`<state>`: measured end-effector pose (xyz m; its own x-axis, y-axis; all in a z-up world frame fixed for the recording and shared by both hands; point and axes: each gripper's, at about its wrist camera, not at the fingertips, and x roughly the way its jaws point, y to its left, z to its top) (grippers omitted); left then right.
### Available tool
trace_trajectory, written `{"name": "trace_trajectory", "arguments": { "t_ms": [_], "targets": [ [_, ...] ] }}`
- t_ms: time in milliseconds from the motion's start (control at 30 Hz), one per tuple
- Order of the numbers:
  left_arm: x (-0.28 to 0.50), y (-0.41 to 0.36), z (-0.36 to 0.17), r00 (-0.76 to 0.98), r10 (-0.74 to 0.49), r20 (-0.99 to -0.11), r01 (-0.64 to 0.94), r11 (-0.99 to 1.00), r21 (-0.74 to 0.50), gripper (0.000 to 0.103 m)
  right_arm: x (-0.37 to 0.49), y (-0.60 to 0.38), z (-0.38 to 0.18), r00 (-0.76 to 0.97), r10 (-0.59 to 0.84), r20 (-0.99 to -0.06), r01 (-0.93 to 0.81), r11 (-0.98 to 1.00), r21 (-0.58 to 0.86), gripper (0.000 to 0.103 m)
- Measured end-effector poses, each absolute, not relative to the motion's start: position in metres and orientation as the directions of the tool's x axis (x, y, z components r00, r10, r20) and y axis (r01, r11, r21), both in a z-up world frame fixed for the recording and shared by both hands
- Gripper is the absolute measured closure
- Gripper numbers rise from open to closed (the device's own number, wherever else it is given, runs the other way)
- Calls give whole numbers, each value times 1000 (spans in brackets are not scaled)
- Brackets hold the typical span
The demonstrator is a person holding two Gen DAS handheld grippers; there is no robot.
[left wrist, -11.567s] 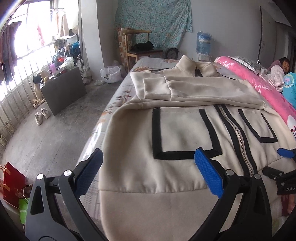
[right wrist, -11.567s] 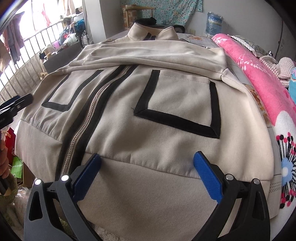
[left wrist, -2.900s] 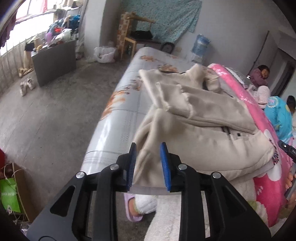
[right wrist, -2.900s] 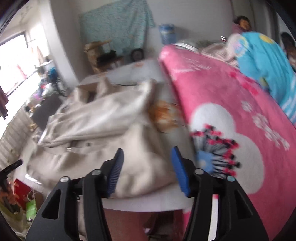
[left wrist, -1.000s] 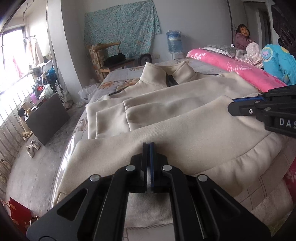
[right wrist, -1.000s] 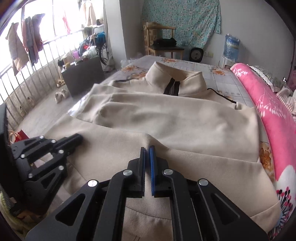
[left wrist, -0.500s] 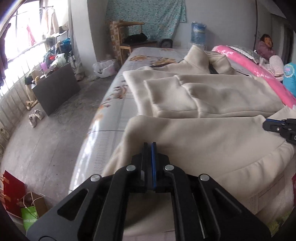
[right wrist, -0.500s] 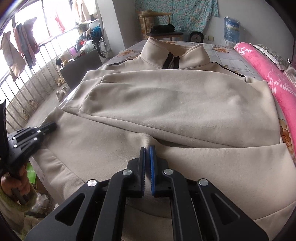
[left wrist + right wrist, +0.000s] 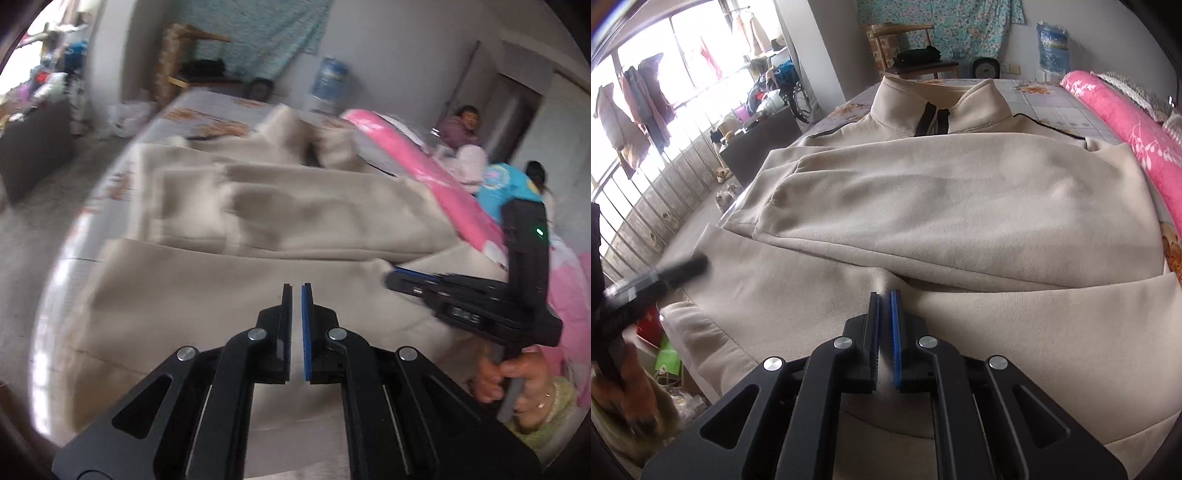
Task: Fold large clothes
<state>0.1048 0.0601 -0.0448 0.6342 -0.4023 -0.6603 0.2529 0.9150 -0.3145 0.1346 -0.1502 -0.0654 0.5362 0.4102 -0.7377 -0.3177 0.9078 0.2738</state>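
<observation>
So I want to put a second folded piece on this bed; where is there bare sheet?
Bare bed sheet shows only beyond the jacket's collar, between it and the pink quilt. A thin strip runs along the window-side edge. Everything nearer is under the beige jacket.

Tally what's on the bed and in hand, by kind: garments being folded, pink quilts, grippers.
Beige jackets: 1, the beige jacket
Pink quilts: 1, the pink quilt
Grippers: 2, the right gripper and the left gripper
Total: 4
</observation>
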Motion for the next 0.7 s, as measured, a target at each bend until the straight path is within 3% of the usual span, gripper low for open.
{"name": "trace_trajectory", "arguments": {
  "t_ms": [100, 267, 333, 400, 433, 533, 633, 667, 700],
  "targets": [
    [111, 17, -63, 572, -443, -690, 344, 893, -289, 99, 138, -159, -68, 515, 457, -726, -299, 889, 347, 95],
    [115, 0, -70, 590, -345, -730, 320, 930, -181, 95, 125, -183, -55, 545, 442, -713, -264, 897, 354, 87],
    [120, 1, -71, 587, -334, -737, 303, 935, -182, 96, 114, -201, -41, 598, 386, -702, -241, 922, 302, 78],
    [121, 0, -71, 591, -326, -737, 300, 938, -174, 96, 103, -228, -25, 676, 255, -691, -164, 967, 196, 56],
    [122, -1, -71, 595, -320, -737, 299, 939, -167, 96, 100, -242, -21, 701, 179, -690, -115, 984, 139, 55],
    [124, -3, -71, 599, -309, -738, 299, 942, -152, 96, 106, -275, -26, 686, 28, -727, 5, 999, 44, 54],
    [125, -5, -71, 600, -302, -741, 297, 944, -144, 96, 115, -294, -40, 643, -21, -766, 52, 999, 16, 54],
    [124, -6, -71, 602, -296, -741, 298, 945, -136, 96, 119, -296, -47, 630, -14, -776, 43, 999, 17, 59],
    [124, -8, -71, 605, -290, -742, 299, 946, -126, 96, 121, -296, -51, 625, -2, -781, 33, 999, 24, 80]
  ]
}}
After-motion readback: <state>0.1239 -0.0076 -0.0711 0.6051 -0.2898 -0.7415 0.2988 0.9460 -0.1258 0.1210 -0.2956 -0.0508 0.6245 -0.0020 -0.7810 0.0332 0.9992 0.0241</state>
